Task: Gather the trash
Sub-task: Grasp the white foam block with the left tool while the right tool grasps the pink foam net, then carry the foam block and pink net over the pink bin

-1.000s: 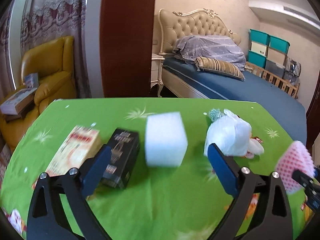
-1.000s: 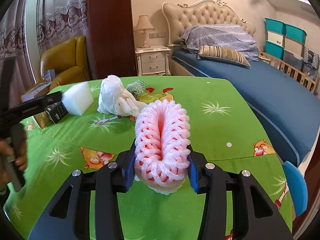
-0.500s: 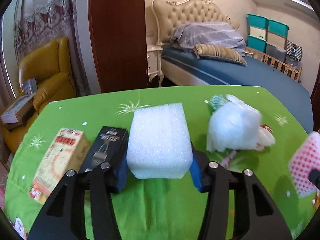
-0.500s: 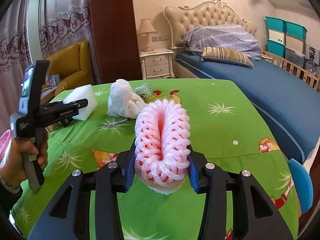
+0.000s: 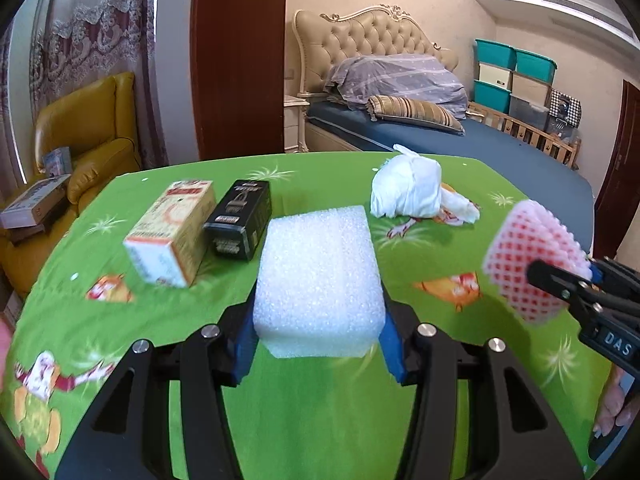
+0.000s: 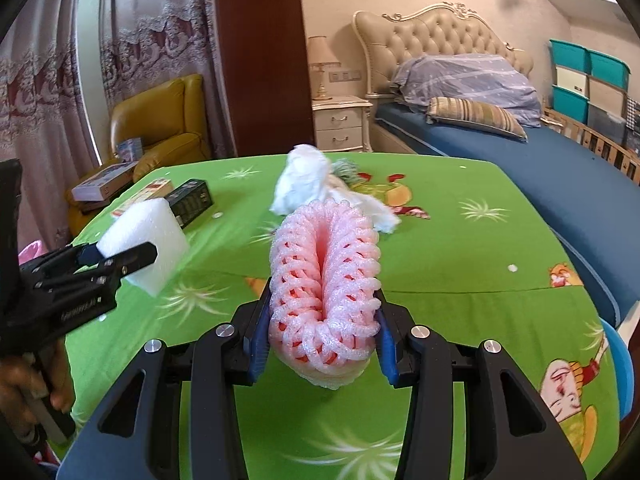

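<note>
Left tongs (image 5: 318, 344): clamped on white foam block (image 5: 318, 280), held above table (image 5: 304, 420). Right tongs (image 6: 322, 340): clamped on pink foam net (image 6: 324, 292). Risk: soft foam compressed, could slip free in transit.

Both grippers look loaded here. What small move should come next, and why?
Probably carry both pieces off the table toward a bin, which is not in view: the left gripper grips the white foam block, lifted, and the right gripper grips the pink foam net.
</note>
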